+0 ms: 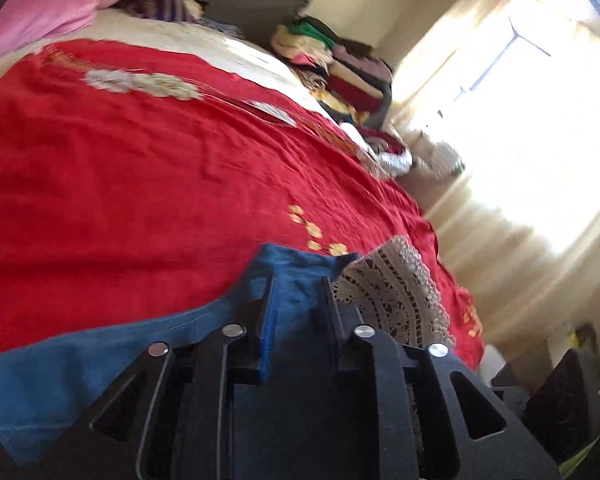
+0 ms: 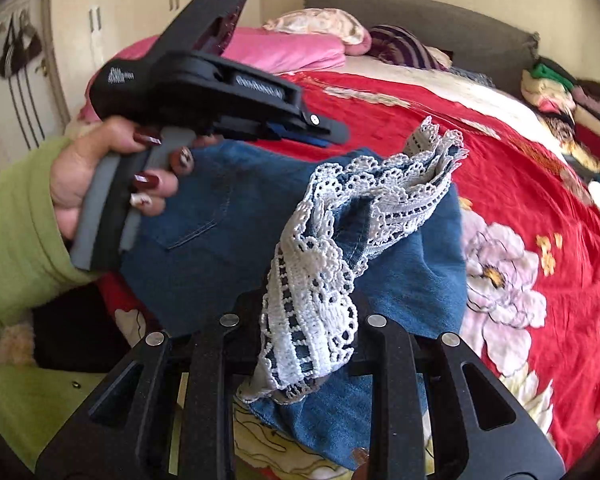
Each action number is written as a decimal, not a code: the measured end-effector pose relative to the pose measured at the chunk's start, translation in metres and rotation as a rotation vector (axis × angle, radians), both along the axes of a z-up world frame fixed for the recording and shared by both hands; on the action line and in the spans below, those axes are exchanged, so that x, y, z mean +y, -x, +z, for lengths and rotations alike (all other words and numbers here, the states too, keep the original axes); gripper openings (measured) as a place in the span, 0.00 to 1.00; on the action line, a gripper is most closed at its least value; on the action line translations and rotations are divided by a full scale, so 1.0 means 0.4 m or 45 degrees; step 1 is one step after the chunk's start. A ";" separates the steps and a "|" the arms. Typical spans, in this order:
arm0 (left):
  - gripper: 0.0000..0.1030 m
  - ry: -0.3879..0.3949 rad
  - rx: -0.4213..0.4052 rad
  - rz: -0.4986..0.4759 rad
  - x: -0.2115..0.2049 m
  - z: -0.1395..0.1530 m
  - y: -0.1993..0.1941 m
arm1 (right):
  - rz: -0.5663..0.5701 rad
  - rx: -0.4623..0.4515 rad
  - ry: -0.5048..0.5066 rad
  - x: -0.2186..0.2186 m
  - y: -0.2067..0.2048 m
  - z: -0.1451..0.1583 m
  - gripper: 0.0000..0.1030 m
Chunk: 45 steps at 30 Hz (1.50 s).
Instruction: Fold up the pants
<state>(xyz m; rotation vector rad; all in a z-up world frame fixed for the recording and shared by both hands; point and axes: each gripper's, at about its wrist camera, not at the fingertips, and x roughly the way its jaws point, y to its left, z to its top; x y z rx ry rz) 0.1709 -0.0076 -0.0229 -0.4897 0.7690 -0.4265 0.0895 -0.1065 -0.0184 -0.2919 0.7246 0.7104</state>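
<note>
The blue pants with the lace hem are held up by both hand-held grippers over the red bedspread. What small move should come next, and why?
Probably lower both ends onto the red bedspread so they lie flat. The right hand-held gripper pinches the lace hem and the left hand-held gripper pinches denim of the blue pants, which hang bunched between them, not yet a neat fold.

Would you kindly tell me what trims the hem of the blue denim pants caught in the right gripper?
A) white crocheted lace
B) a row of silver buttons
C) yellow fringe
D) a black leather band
A: in the right wrist view, white crocheted lace edges the blue denim pants and bunches up between the right gripper fingers.
</note>
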 end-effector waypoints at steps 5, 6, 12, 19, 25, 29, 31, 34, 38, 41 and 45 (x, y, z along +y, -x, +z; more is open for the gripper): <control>0.33 0.191 0.028 0.069 0.098 -0.022 0.039 | 0.082 -0.061 0.112 0.078 0.028 -0.009 0.18; 0.35 0.231 0.036 0.059 0.104 -0.028 0.040 | 0.101 -0.074 0.134 0.092 0.036 -0.013 0.19; 0.49 0.272 0.084 0.012 0.073 -0.064 0.045 | 0.179 -0.140 0.271 0.138 0.087 -0.048 0.27; 0.49 0.225 0.206 0.029 0.050 -0.099 0.053 | 0.165 -0.165 0.239 0.101 0.112 -0.032 0.46; 0.49 0.201 0.260 0.045 0.047 -0.110 0.073 | 0.172 -0.039 0.125 0.063 0.088 -0.039 0.10; 0.65 0.227 0.317 0.029 0.031 -0.124 0.087 | 0.186 -0.068 0.024 0.026 0.082 0.001 0.09; 0.71 0.210 0.317 0.024 0.013 -0.122 0.086 | 0.202 -0.089 -0.016 0.006 0.088 0.021 0.09; 0.77 0.233 0.323 0.017 -0.010 -0.116 0.064 | 0.214 -0.134 -0.027 -0.009 0.092 0.033 0.09; 0.42 0.240 0.322 0.023 -0.037 -0.106 0.018 | 0.218 -0.142 -0.034 -0.011 0.091 0.031 0.09; 0.20 0.230 0.313 0.006 -0.057 -0.091 -0.020 | 0.207 -0.151 -0.005 -0.013 0.095 0.012 0.09; 0.19 0.231 0.211 -0.061 -0.102 0.007 -0.037 | 0.192 -0.186 -0.006 -0.021 0.112 0.016 0.09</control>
